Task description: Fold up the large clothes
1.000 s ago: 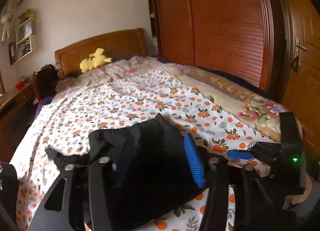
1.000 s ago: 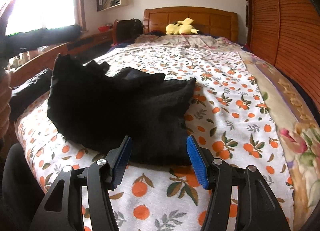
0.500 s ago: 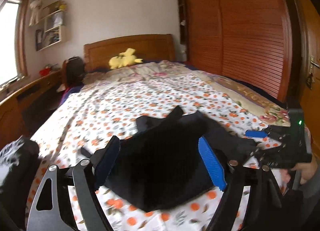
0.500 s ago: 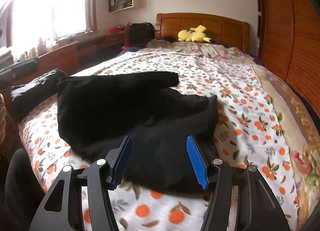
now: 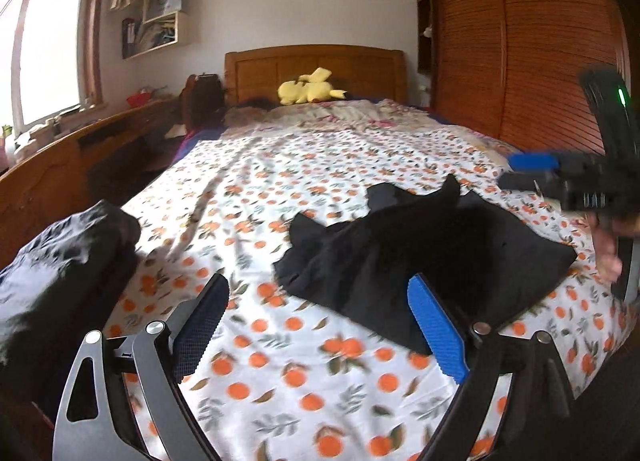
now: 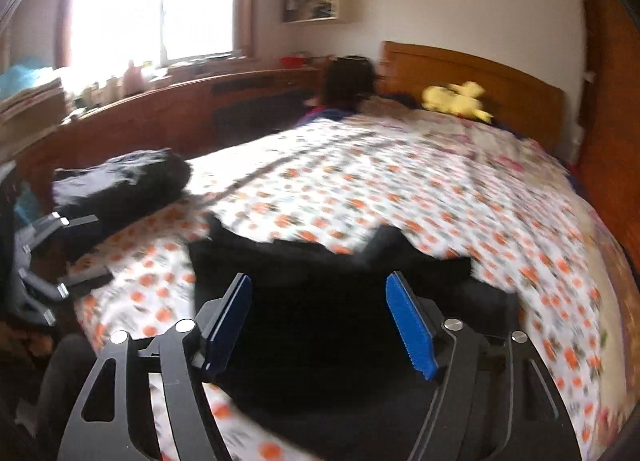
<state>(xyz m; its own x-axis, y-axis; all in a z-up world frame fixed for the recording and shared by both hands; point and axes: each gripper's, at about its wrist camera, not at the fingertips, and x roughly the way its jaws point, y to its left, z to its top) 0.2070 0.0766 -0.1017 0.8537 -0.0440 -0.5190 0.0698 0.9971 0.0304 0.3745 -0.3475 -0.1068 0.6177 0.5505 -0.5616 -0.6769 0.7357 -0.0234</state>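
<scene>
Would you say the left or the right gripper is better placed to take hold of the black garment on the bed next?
Probably the right gripper: its opening, empty jaws frame the black garment. The left gripper, also empty and opening, faces mostly bare bedsheet, with the garment off to its right.

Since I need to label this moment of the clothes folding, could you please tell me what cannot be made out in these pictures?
- Right wrist view: motion blur smears the black garment; its folds are unreadable.
- Left wrist view: the second dark pile is cut off by the left edge.
- Left wrist view: the right gripper is cut off at the right edge.
- Both views: the shelf contents are too small.
</scene>
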